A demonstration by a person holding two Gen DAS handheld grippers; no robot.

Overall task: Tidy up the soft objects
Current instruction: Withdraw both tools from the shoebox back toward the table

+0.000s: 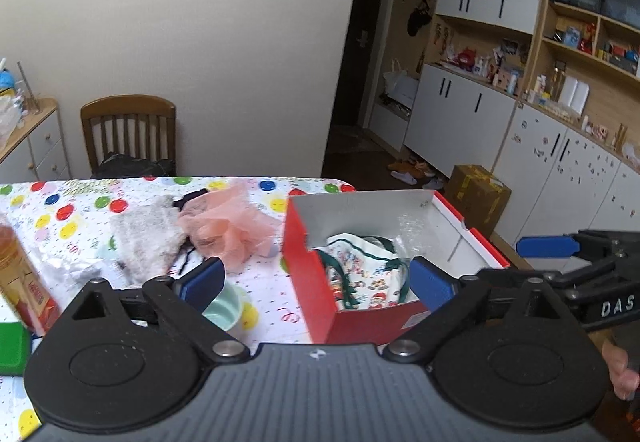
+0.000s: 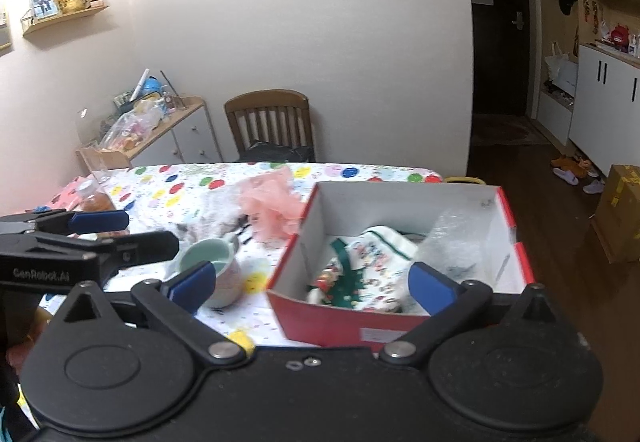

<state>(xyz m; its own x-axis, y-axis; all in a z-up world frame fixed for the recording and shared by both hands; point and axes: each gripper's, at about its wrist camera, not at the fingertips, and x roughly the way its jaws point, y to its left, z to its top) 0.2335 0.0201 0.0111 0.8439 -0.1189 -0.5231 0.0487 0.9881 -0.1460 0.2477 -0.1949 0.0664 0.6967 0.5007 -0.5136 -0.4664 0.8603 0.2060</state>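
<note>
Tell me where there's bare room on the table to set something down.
Free: the cloth between the mug and the box, and the far strip toward the chair. Crowded: pink mesh and grey cloth left of the box.

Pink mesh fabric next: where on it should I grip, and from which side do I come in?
Grip the bunched lower lobe of the pink mesh fabric, probably the fullest gather, rising off the tablecloth. Come from above and from the near side with the left gripper, jaws open and empty. The red box wall blocks the right flank, and the grey fuzzy cloth lies against the left.
</note>
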